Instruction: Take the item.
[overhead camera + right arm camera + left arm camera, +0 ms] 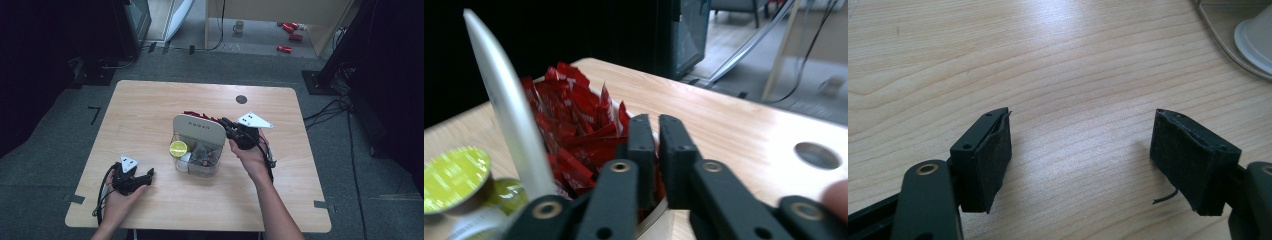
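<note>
Starting on the left: the left tool (148, 175) sits low over the near left part of the table (150, 100), released, jaws spread wide with bare wood grain between them in the left gripper view, and a little black thread sticking off the right-hand pad (1193, 165). At the top right corner of that same view you get a cut-off bit of the clear organizer (1218, 30) and a white capsule (1255, 37), both chopped by the frame edge. In the high view the clear organizer (199, 172) stands around the middle of the table with a tall white divider panel (199, 131) rising out of it; there's some lettering on the panel but it's too small to read. A green-lidded capsule (178, 148) sits in the front left compartment, and the greyish stuff next to it is hard to make out. Red sachets (569, 125) are packed behind the panel, mostly hidden from above. The right tool (658, 160) is at the organizer's back right, jaws nearly together right at the sachets, but I honestly can't tell if it's pinching one.
</note>
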A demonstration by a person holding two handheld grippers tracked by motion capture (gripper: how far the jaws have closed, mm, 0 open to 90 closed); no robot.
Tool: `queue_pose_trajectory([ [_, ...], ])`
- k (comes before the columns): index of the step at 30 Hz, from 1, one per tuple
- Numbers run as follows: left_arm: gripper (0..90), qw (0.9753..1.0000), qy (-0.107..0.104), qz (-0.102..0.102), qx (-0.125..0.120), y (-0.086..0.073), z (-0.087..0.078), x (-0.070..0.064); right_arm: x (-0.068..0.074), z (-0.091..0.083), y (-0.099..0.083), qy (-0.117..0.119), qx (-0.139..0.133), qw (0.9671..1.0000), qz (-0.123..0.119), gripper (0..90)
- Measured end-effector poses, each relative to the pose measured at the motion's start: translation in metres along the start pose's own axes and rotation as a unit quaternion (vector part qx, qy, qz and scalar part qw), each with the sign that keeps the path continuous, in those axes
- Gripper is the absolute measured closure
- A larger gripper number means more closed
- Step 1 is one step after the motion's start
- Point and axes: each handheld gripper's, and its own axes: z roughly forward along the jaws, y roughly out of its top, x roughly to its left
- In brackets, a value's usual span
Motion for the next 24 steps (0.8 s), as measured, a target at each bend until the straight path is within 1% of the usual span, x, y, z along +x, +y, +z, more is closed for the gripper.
queue_pose_trajectory([
  [2, 25.4, 1.0000, 0.000, 0.000, 0.000, 0.000, 0.000, 0.000, 0.001, 0.000, 0.000, -0.003, 0.001, 1.0000, -0.009, 90.0],
  [5, 25.5, 1.0000, 0.000, 0.000, 0.000, 0.000, 0.000, 0.000, 0.001, 0.000, 0.002, -0.010, 0.004, 0.9999, -0.007, 90.0],
  [8, 25.6, 1.0000, -0.001, 0.000, 0.000, 0.000, 0.000, 0.000, 0.001, -0.001, 0.004, -0.008, 0.004, 1.0000, -0.003, 90.0],
  [12, 25.6, 1.0000, -0.001, 0.000, 0.000, 0.000, 0.000, 0.000, 0.001, -0.006, 0.013, -0.012, -0.001, 0.9999, 0.001, 90.0],
  [15, 25.6, 1.0000, 0.000, -0.001, 0.000, 0.000, 0.000, 0.000, 0.000, -0.010, 0.022, -0.013, -0.004, 0.9999, -0.001, 90.0],
  [22, 25.6, 1.0000, 0.000, -0.002, -0.001, 0.000, 0.000, 0.000, -0.004, -0.020, 0.037, -0.011, -0.019, 0.9997, 0.007, 90.0],
  [24, 25.6, 1.0000, 0.000, -0.001, 0.000, 0.000, 0.000, 0.000, -0.005, -0.023, 0.042, -0.012, -0.021, 0.9997, 0.004, 90.0],
])
